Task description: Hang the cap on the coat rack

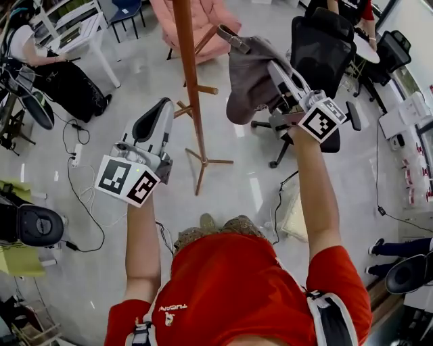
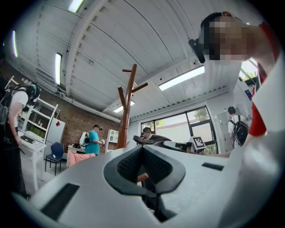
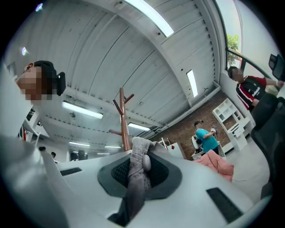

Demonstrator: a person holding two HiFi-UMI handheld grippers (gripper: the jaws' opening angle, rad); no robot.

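Note:
A grey cap (image 1: 249, 80) hangs in the air, pinched in my right gripper (image 1: 274, 69), which is shut on its fabric. It hangs just right of the brown wooden coat rack (image 1: 187, 74), level with its side pegs. In the right gripper view the grey cap (image 3: 136, 180) fills the gap between the jaws of the right gripper (image 3: 140, 153), with the rack's top (image 3: 124, 124) beyond. My left gripper (image 1: 161, 108) is held lower, left of the pole, shut with nothing in it. From the left gripper (image 2: 142, 149) the rack (image 2: 127, 102) rises ahead.
A black office chair (image 1: 323, 47) stands behind the cap and a pink armchair (image 1: 211, 20) behind the rack. At the far left are a white chair (image 1: 78, 30) and a seated person (image 1: 54, 67). Cables (image 1: 78, 155) run over the floor. A person in teal (image 3: 207, 138) stands farther off.

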